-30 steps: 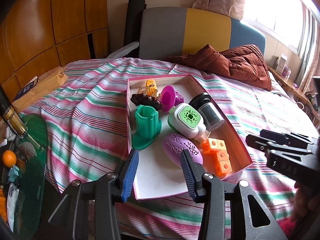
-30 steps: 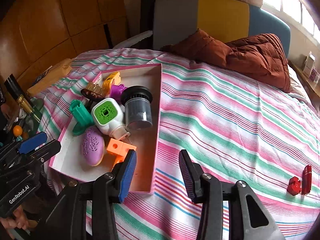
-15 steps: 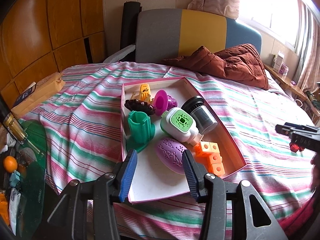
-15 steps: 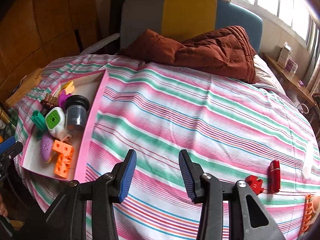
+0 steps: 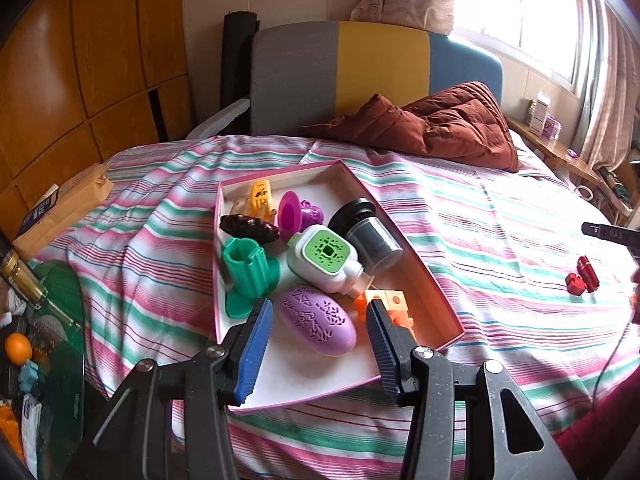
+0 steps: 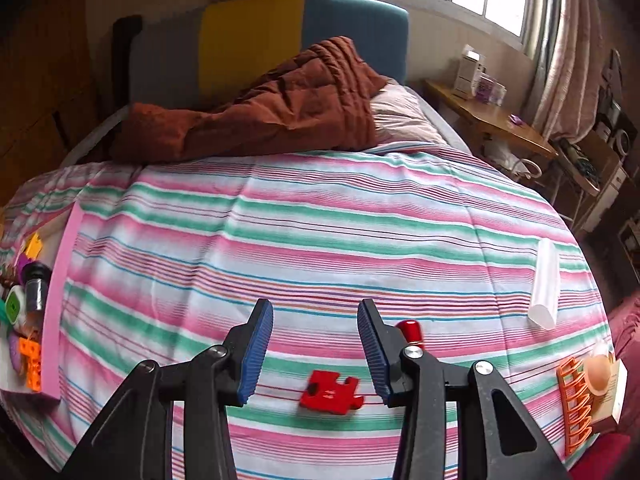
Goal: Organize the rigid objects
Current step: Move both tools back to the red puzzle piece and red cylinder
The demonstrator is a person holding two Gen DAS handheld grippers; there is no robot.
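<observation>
Two hand-held grippers angle downward, blue-padded fingers forward. The left gripper (image 5: 320, 344) has its jaws parted with nothing pressed between the pads, while the right gripper (image 6: 316, 346) hangs with jaws apart and empty; its black tip (image 5: 608, 233) shows at the left camera's right edge

My right finger's pad covers most of the red cylinder (image 6: 410, 329), so I see only its rounded top. At the left edge of the right wrist view the pink box (image 6: 60, 280) is cut off, its toys too squeezed to make out. In the left wrist view my left finger's pad hides part of the orange cubes (image 5: 396, 308).
</observation>
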